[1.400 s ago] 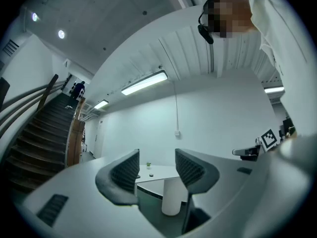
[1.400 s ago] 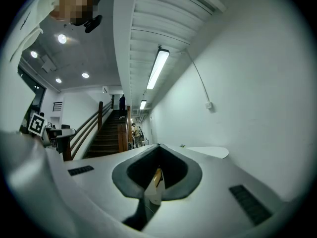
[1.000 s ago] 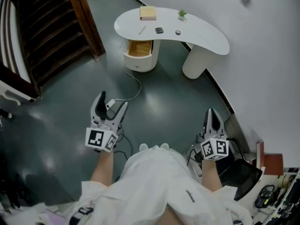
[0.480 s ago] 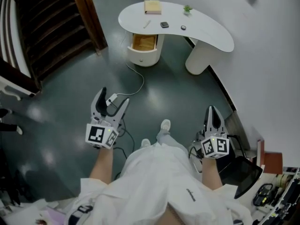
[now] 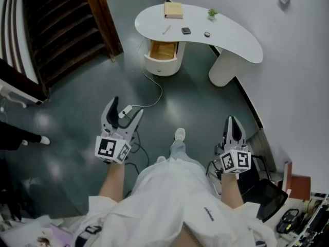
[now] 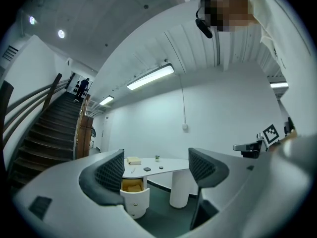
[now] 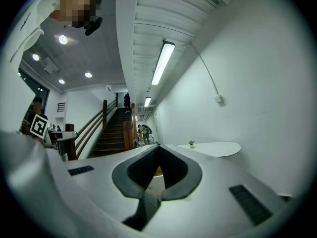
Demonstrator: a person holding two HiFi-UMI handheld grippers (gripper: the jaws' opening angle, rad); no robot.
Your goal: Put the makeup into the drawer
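Over on the white curved desk across the room, the makeup is just sitting on top: a dark compact, a small round piece and a thin stick. The drawer underneath hangs open. The person stands well back from it, left gripper spread wide with nothing in it, right gripper pinched together and empty, both low over the dark floor.

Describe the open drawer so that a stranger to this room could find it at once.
Find the white curved desk by the wall. Under its left end the drawer stands pulled out, with a rounded white front. Its yellow wooden inside sets it apart from the plain white leg beside it.
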